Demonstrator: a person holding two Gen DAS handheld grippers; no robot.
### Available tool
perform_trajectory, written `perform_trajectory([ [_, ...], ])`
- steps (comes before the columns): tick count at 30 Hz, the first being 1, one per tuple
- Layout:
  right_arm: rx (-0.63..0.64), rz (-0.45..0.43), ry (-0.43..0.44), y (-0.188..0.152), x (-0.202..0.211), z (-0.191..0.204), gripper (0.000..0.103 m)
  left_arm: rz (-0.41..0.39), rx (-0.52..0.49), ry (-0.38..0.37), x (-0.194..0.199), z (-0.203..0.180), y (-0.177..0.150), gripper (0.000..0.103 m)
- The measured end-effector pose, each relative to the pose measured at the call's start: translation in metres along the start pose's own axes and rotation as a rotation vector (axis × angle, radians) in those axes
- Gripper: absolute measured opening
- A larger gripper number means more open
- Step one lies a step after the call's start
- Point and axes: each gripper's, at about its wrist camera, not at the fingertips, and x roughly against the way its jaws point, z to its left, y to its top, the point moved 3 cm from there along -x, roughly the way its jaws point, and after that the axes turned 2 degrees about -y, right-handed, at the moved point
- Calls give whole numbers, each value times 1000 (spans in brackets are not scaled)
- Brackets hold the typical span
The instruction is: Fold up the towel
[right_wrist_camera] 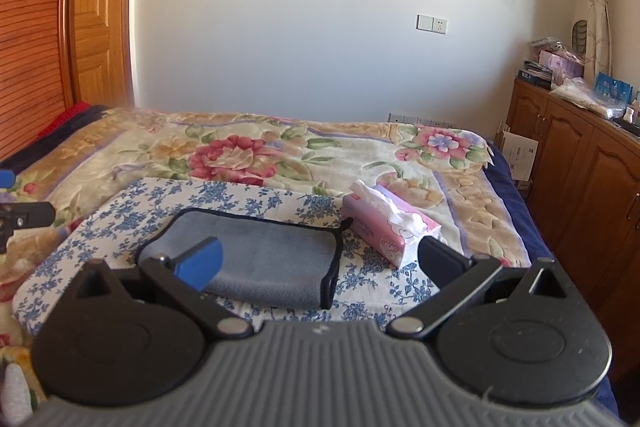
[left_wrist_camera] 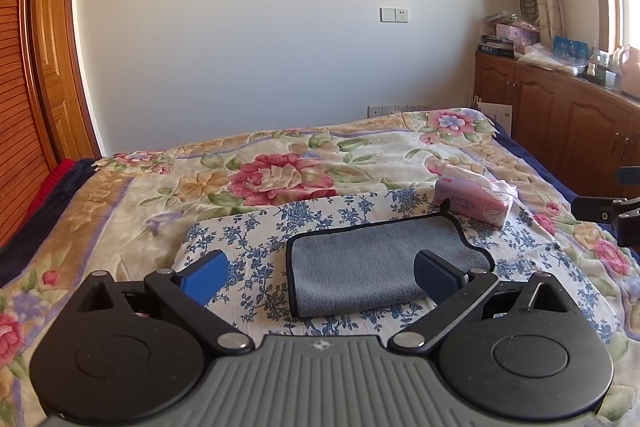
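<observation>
Towel (left_wrist_camera: pixel 372 263), grey with black edging, folded into a compact rectangle on a blue-and-white floral cloth (left_wrist_camera: pixel 256 227), itself spread over a big flowered blanket (left_wrist_camera: pixel 224 171) covering the bed. Pink tissue pack (left_wrist_camera: pixel 474 201) just beyond the towel's far right corner — near it, contact unclear. Left gripper (left_wrist_camera: pixel 320 275) and right gripper (right_wrist_camera: pixel 320 265) both hovering above the towel's near edge, fingers spread wide apart, nothing held — each empty.

Bright window daylight; fisheye-bent edges
</observation>
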Motion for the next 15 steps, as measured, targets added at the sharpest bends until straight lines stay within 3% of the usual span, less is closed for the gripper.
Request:
perform_trajectory([
  [15, -24, -10, 10, -17, 33, 3, 103, 15, 25, 17, 40, -8, -29, 103],
])
